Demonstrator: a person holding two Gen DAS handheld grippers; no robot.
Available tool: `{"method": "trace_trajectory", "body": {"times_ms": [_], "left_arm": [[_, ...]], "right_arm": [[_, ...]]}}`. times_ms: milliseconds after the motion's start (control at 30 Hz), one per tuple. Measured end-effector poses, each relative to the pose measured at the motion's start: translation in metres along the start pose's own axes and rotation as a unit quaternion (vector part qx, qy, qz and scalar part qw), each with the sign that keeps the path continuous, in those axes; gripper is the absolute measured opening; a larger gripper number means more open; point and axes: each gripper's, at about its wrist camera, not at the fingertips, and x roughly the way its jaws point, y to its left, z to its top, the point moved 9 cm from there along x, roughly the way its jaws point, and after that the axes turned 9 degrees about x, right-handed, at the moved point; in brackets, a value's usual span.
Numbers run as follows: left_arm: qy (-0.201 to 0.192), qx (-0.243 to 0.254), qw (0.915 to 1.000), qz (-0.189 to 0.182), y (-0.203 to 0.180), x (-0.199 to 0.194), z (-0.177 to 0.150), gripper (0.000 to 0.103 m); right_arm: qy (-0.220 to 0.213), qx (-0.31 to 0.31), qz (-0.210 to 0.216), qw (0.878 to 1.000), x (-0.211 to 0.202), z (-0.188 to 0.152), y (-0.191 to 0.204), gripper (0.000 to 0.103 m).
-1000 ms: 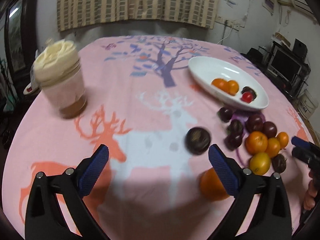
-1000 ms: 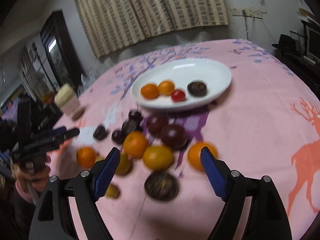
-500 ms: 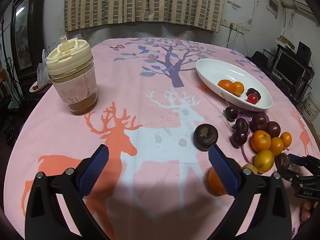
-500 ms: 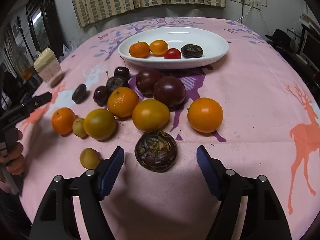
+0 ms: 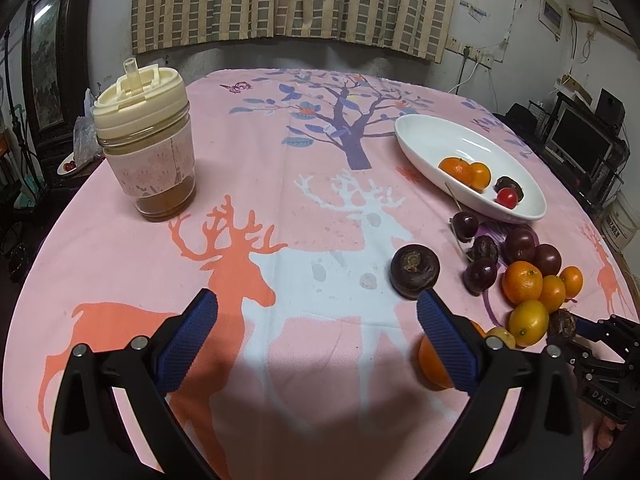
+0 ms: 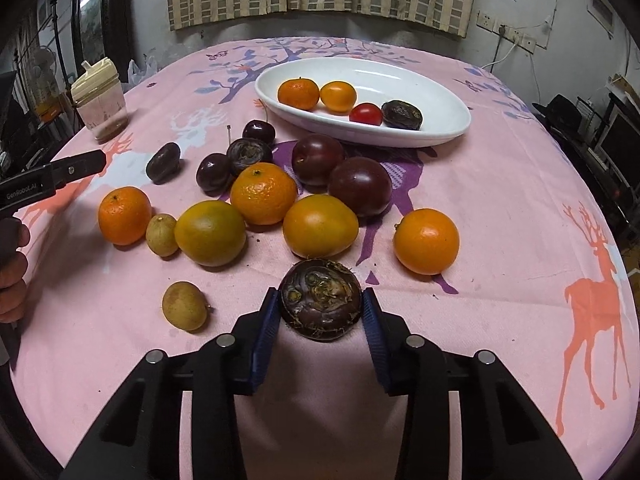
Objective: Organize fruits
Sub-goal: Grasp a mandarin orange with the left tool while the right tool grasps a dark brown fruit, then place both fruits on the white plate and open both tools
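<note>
Between the blue pads of my right gripper point(image 6: 321, 309) sits a dark brown water chestnut point(image 6: 320, 299) — both pads press its sides, the jaws having just been closing onto it. The chestnut rests on the pink tablecloth point(image 6: 500, 200), at the near edge of the loose fruit.

Just beyond it lies a yellow-orange fruit point(image 6: 320, 226), with an orange point(image 6: 426, 240) to its right and a greenish-yellow fruit point(image 6: 210, 233) to its left. A mandarin point(image 6: 263, 193) lies behind these. Two small tan longans point(image 6: 185, 305) point(image 6: 161, 234) lie to the left, one of them beside another mandarin point(image 6: 125, 215). Two dark plums point(image 6: 359, 186) touch each other further back, and dark cherries point(image 6: 214, 173) and a second water chestnut point(image 6: 249, 154) lie to their left.

The white oval dish point(image 6: 432, 92) stands behind the loose fruit and holds a mandarin, a small orange fruit, a red cherry tomato point(image 6: 365, 114) and a dark wrinkled fruit point(image 6: 401, 115).

My left gripper point(image 5: 316, 320) is held over bare cloth with its jaws wide apart and nothing between them — a dark round fruit point(image 5: 415, 271) lies just beyond its right finger. A lidded jar point(image 5: 146, 140) stands upright at the far left of the table.
</note>
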Motion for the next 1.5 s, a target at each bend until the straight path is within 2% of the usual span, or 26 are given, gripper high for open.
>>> {"method": "trace_trajectory", "body": {"times_ms": [100, 200, 233, 267, 333, 433, 533, 800, 833, 933, 1167, 1300, 1367, 1433, 1500], "left_arm": [[-0.003, 0.009, 0.999, -0.043, -0.012, -0.003, -0.002, 0.098], [-0.011, 0.047, 0.9955, -0.081, -0.035, -0.009, -0.004, 0.097], [-0.014, 0.065, 0.9938, -0.09, -0.044, -0.011, -0.005, 0.092], [-0.015, 0.081, 0.9915, -0.1, -0.053, -0.013, -0.006, 0.083], [-0.009, 0.109, 0.9866, -0.121, -0.07, -0.014, -0.011, 0.075], [-0.001, 0.119, 0.9844, -0.129, -0.076, -0.011, -0.014, 0.07], [0.009, 0.12, 0.9819, -0.146, -0.08, -0.009, -0.018, 0.061], [0.042, 0.172, 0.9736, -0.145, -0.097, 0.0, -0.029, 0.059], [0.047, 0.175, 0.9729, -0.144, -0.098, 0.002, -0.03, 0.055], [0.058, 0.179, 0.9734, -0.131, -0.096, 0.007, -0.032, 0.045], [0.056, 0.169, 0.9755, -0.13, -0.093, 0.004, -0.029, 0.045], [0.024, 0.135, 0.9783, -0.156, -0.095, -0.008, 0.011, 0.045], [-0.002, 0.119, 0.9799, -0.16, -0.101, -0.008, 0.045, 0.045], [-0.013, 0.103, 0.9802, -0.168, -0.113, 0.005, 0.081, 0.045], [-0.005, 0.098, 0.9822, -0.161, -0.124, 0.027, 0.108, 0.045]], "right_arm": [[0.0, 0.023, 0.023, 0.999, -0.001, 0.0, -0.005, 0.041], [-0.004, 0.046, 0.046, 0.998, -0.003, -0.001, -0.009, 0.041], [-0.005, 0.053, 0.051, 0.997, -0.004, 0.0, -0.01, 0.041], [-0.006, 0.058, 0.055, 0.997, -0.005, 0.0, -0.011, 0.041], [-0.006, 0.067, 0.065, 0.996, -0.005, 0.0, -0.013, 0.041], [-0.006, 0.076, 0.076, 0.994, -0.005, 0.001, -0.014, 0.041], [-0.004, 0.083, 0.084, 0.993, -0.005, 0.001, -0.015, 0.042], [-0.004, 0.094, 0.097, 0.991, -0.004, 0.002, -0.017, 0.042], [-0.004, 0.094, 0.098, 0.991, -0.004, 0.002, -0.017, 0.042], [-0.005, 0.096, 0.104, 0.99, -0.005, 0.002, -0.017, 0.042], [-0.016, 0.095, 0.118, 0.988, -0.01, 0.003, -0.017, 0.042], [-0.044, 0.087, 0.131, 0.986, -0.028, 0.026, -0.018, 0.042], [-0.086, 0.092, 0.136, 0.983, -0.041, 0.061, -0.024, 0.042], [-0.122, 0.097, 0.121, 0.98, -0.041, 0.096, -0.035, 0.042], [-0.126, 0.109, 0.098, 0.981, -0.019, 0.13, -0.05, 0.042]]}}
